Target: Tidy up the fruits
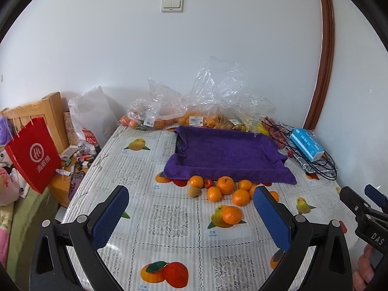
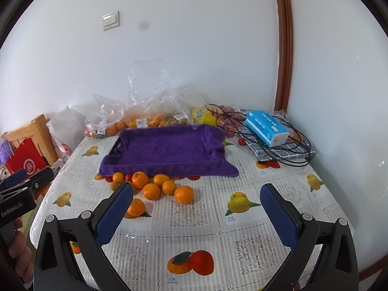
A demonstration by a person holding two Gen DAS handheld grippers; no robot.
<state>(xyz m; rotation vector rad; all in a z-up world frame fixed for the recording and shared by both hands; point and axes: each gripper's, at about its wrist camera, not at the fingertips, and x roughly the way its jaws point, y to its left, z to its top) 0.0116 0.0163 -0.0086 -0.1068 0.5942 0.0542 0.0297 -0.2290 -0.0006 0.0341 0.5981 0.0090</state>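
Observation:
Several loose oranges [image 1: 225, 185] [image 2: 151, 191] lie on the patterned tablecloth in front of a tray covered with a purple towel [image 1: 225, 152] [image 2: 167, 148]. One orange [image 1: 232, 215] [image 2: 136, 207] sits apart, nearer to me. A brownish kiwi [image 1: 194, 191] and a small red fruit [image 1: 208, 183] lie at the left of the cluster. My left gripper [image 1: 191, 203] is open above the table, short of the fruit. My right gripper [image 2: 196, 202] is open too, with nothing between its fingers. Each gripper shows at the edge of the other's view.
Clear plastic bags of fruit [image 1: 194, 118] [image 2: 145, 118] line the wall behind the tray. A blue tissue pack [image 1: 306, 144] [image 2: 266, 127] with black cables lies at the back right. A red paper bag [image 1: 34, 155] and clutter stand off the table's left edge.

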